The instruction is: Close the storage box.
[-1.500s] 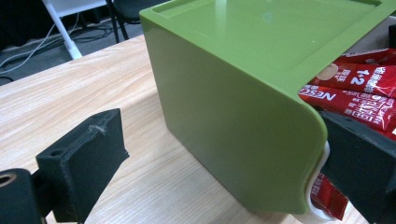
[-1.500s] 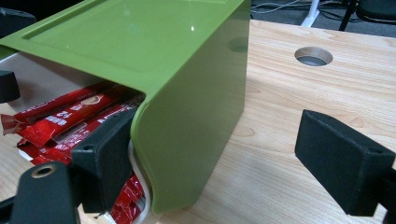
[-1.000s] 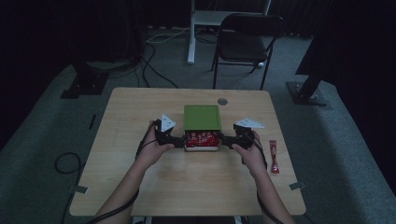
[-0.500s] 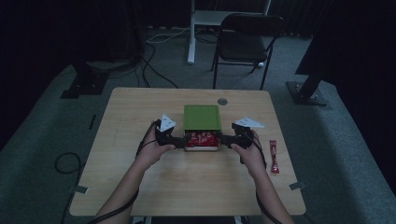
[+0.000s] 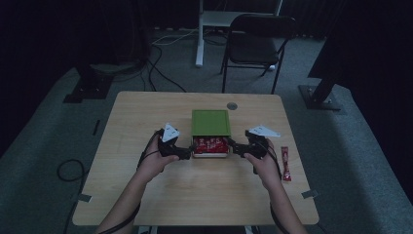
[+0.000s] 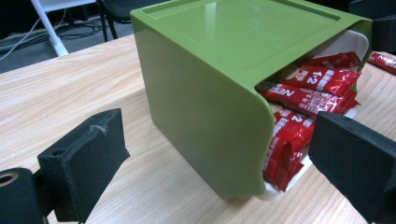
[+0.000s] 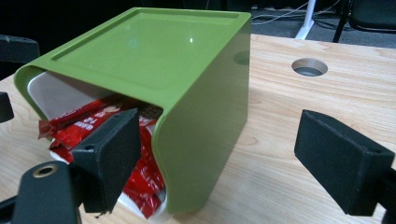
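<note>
Light wooden table (image 5: 146, 195), green box (image 5: 210, 122) mid-table, loose red sachet (image 5: 285, 163) near right edge

Green box (image 6: 205, 88) hides back of white drawer (image 6: 348, 44) and most of red sachets (image 6: 303, 93) from me; can't count them. Sachet print partly readable, rest covered. In left gripper view, both black pads (image 6: 84, 163) cut by bottom edge. Loose sachet (image 5: 285, 163) on table too small to read in high view. My forearms run off bottom edge there.
</note>
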`<state>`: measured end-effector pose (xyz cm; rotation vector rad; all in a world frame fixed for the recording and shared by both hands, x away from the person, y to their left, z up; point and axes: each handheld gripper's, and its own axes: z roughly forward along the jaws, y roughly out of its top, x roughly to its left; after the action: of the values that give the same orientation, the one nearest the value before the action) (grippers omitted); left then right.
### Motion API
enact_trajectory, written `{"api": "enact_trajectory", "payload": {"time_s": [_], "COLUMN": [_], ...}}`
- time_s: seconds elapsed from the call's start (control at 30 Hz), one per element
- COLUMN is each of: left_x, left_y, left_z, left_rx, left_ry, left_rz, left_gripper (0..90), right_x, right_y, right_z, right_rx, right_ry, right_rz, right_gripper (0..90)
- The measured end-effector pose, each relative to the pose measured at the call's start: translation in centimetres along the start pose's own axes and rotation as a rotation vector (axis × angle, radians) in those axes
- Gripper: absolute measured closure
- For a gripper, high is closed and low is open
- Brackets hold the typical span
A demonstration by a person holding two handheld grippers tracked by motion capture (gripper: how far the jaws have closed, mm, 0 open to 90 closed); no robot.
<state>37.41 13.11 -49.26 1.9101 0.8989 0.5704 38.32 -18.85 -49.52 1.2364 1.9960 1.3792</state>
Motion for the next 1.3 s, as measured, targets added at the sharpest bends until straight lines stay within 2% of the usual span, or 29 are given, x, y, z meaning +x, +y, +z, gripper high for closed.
{"api": "enact_trajectory", "payload": {"time_s": [0.37,0.7,0.83,0.93,1.13,1.3], "left_x": [0.2,1.1,1.4,1.8,2.3,2.9], "left_y": [-1.2,-2.6,-3.3,-3.9,-5.1,-6.1], "left_z": [-1.1,-2.2,-2.8,-3.4,-4.0,-4.7], "left_rx": [0.016,0.029,0.05,0.054,0.069,0.085], "left_ry": [0.009,0.033,0.049,0.067,0.084,0.102], "left_rz": [-0.011,-0.041,-0.054,-0.068,-0.089,-0.104], "left_gripper": [4.8,4.9,4.8,4.8,4.9,4.8], "right_x": [-1.5,-3.0,-3.6,-4.5,-5.2,-5.5], "right_y": [-1.2,-2.7,-3.4,-4.3,-5.5,-6.1], "right_z": [-1.7,-2.7,-3.1,-3.3,-3.6,-3.8], "right_rx": [0.01,0.021,0.022,0.045,0.071,0.081], "right_ry": [-0.042,-0.092,-0.11,-0.136,-0.165,-0.164], "right_rz": [0.007,0.033,0.042,0.046,0.061,0.059], "right_gripper": [14.1,14.4,14.5,14.4,14.4,14.4]}}
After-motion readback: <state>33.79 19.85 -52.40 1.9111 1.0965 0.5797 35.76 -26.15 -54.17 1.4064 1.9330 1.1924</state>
